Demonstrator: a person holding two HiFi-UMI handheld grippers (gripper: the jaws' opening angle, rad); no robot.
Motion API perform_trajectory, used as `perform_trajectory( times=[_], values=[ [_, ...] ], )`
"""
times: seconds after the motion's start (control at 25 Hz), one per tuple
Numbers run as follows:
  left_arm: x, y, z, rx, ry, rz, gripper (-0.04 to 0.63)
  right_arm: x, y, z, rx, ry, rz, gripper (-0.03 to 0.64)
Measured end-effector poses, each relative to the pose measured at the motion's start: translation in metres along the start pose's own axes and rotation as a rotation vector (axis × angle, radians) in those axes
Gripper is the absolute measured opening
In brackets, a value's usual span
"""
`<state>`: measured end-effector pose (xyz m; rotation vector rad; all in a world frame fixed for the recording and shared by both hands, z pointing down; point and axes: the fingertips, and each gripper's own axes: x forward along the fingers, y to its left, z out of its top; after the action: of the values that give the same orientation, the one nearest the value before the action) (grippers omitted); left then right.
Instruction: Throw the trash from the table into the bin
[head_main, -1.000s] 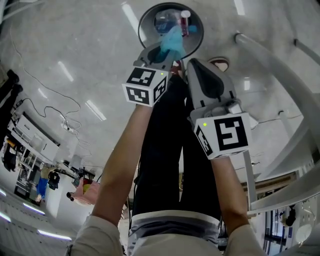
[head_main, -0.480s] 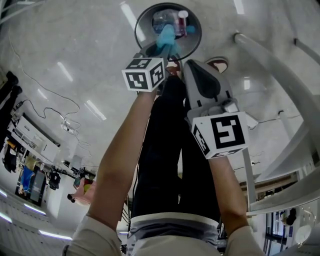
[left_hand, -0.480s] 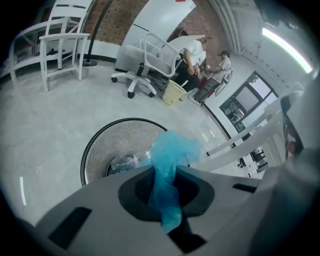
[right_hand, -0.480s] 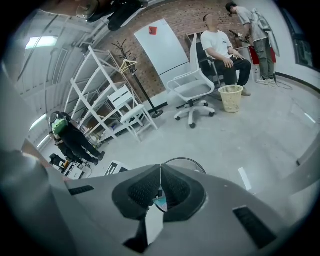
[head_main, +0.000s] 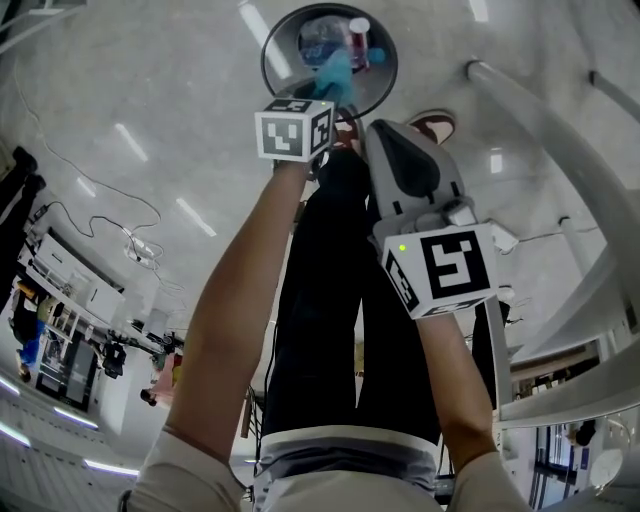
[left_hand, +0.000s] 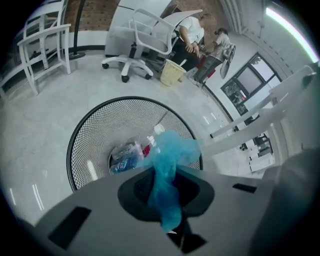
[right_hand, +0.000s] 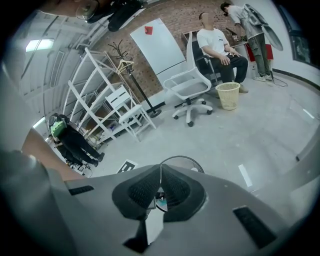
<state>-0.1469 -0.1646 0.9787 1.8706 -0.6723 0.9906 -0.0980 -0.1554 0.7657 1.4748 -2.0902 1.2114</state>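
My left tongs (left_hand: 162, 192) are clenched on a blue film scrap (left_hand: 167, 162), and the film bunches between the 2 pads and spills out past them. It hangs over the mouth of the black mesh bin (left_hand: 92, 132), toward the near rim, not yet inside. My right tongs (right_hand: 160, 192) are pressed together with nothing between them, held beside the left ones and aimed at the floor short of the bin.

I judge the scrap to be very light, limp and a little slippery: thin plastic that will drift instead of dropping straight and may cling to a pad once I let go. A pinch on the bunched middle, as now, suits it better than a loose edge, which could slide free.

Inside the bin lies 1 clear plastic bottle (left_hand: 125, 159) with a blue label, and something red beside it that I cannot name. I cannot tell whether the scrap is a bag or a glove. It covers part of the bin's bottom, and the worktop shows in no view, so I cannot say what trash is left there.
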Motion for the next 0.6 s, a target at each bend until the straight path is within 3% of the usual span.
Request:
perform_trajectory(
  times=[0.6],
  values=[
    [0.006, 0.014, 0.012, -0.084, 0.039, 0.055, 0.045, -0.003, -0.01, 0.004, 0.022, 0.001, -0.007, 0.02]
  ],
)
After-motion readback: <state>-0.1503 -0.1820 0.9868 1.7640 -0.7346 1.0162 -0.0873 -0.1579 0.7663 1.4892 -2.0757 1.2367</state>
